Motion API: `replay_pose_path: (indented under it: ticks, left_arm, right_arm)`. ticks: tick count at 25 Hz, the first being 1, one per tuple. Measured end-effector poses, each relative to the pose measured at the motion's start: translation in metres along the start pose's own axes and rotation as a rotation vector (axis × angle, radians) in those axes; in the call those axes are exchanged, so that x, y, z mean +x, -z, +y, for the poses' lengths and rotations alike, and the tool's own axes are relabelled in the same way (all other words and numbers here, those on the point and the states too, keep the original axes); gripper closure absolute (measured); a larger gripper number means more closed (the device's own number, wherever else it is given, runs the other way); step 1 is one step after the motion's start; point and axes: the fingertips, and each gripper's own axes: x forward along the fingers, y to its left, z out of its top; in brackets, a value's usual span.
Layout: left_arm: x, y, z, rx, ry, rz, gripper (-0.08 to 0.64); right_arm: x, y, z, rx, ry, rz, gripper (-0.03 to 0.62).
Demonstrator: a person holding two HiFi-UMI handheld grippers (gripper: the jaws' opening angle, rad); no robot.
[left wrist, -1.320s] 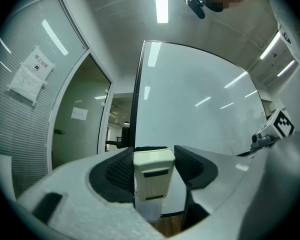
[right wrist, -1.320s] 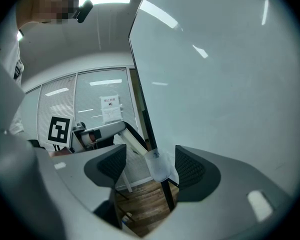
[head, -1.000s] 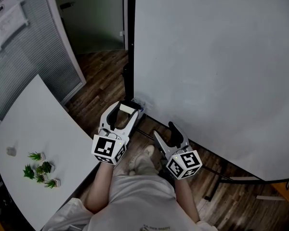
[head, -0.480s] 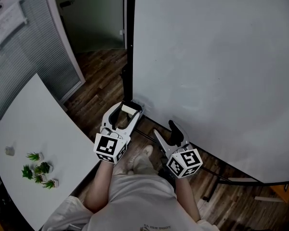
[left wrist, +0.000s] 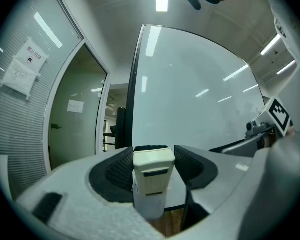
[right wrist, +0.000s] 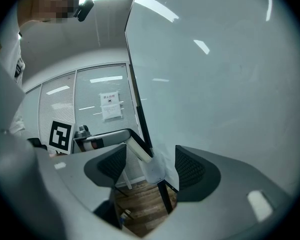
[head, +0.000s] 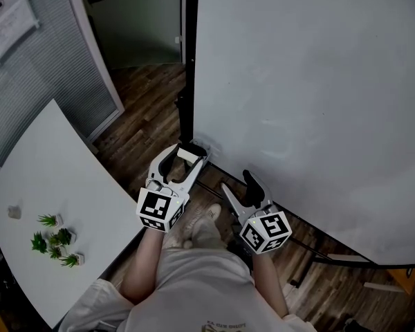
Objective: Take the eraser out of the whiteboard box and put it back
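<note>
A cream eraser [head: 188,154] stands upright between the jaws of my left gripper [head: 185,159], which is shut on it. The eraser's lower end is at the small translucent whiteboard box [head: 199,146], fixed at the whiteboard's [head: 311,95] lower left corner. In the left gripper view the eraser [left wrist: 153,171] fills the gap between the pads, with the box [left wrist: 150,206] right beneath it. My right gripper [head: 235,183] hangs open and empty to the right, below the board's lower edge. The right gripper view shows the eraser [right wrist: 138,150] and the box [right wrist: 154,173] beyond its open jaws.
A white table [head: 55,178] with small green plants [head: 55,244] stands on the left. The board's dark post [head: 189,54] rises beside the box, and its stand's legs [head: 318,256] run over the wooden floor. A partition with blinds [head: 34,75] is at the far left.
My left gripper has sunk a little with the eraser, toward the box. The right gripper has stayed put.
</note>
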Motion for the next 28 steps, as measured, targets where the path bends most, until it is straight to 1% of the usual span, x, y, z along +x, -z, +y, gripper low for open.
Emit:
replay_pose_path:
  ticks: [4,17,28]
  left_arm:
    - [0.003,0.006,0.0,0.003,0.003,0.016,0.305]
    - [0.017,0.025,0.005,-0.028,0.007,0.062,0.304]
    - [0.03,0.043,0.006,-0.02,0.012,0.11,0.304]
  right_arm:
    - [0.002,0.003,-0.002,0.004,-0.003,0.006,0.285]
    - [0.013,0.012,-0.008,0.011,-0.011,0.039,0.285]
    - [0.023,0.015,-0.012,0.024,-0.03,0.052,0.285]
